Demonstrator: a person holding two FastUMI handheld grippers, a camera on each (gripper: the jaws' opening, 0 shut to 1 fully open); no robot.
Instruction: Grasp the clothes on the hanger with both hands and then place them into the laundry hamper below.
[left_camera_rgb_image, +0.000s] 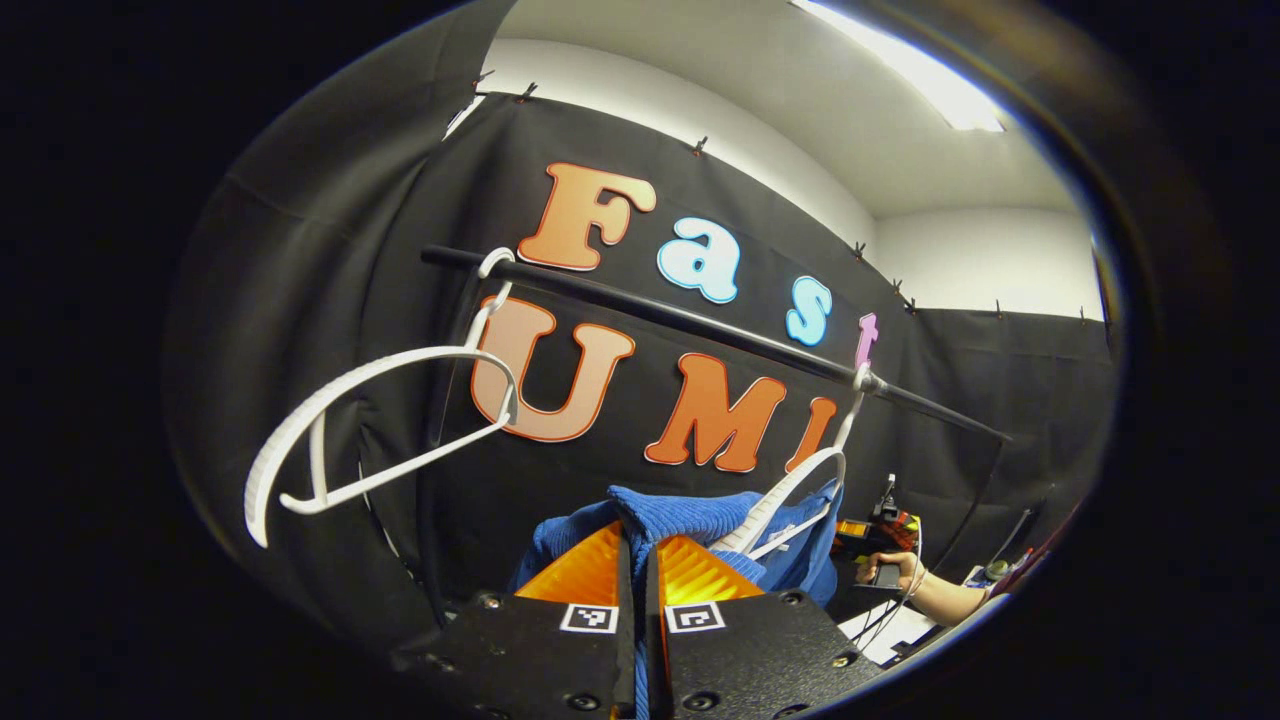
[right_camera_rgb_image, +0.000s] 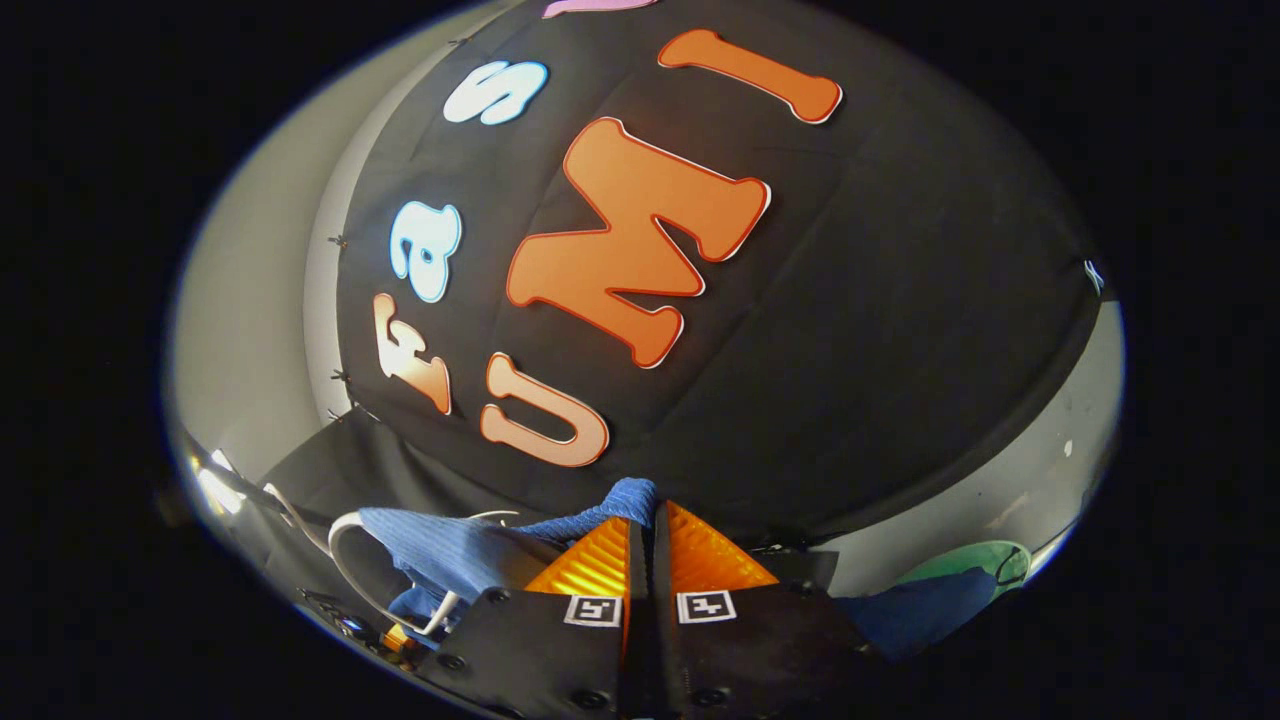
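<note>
- Both jaws are clenched on the blue garment (left_camera_rgb_image: 690, 515): the left gripper (left_camera_rgb_image: 640, 575) has a ridge of ribbed cloth pinched between its orange fingers (left_camera_rgb_image: 585, 570), and the right gripper (right_camera_rgb_image: 645, 545) has a fold nipped at its tips in the same way.
- Ahead of the left jaws and slightly to their right, the garment is still draped over the white hanger (left_camera_rgb_image: 790, 495), which hooks onto the black rail (left_camera_rgb_image: 700, 325) above. A second, bare hanger (left_camera_rgb_image: 370, 430) hangs up and to the left of these jaws.
- From the right jaws the cloth trails off to the left toward that hanger's curve (right_camera_rgb_image: 345, 560).
- I judge the step to be freeing the cloth from the hanger. Keep both grips firm, lift slightly to clear the shoulders, and move the two hands together so the knit neither stretches nor snags.
- A green rim (right_camera_rgb_image: 975, 560), low and right of the right jaws, may be the hamper; I cannot tell for sure.
</note>
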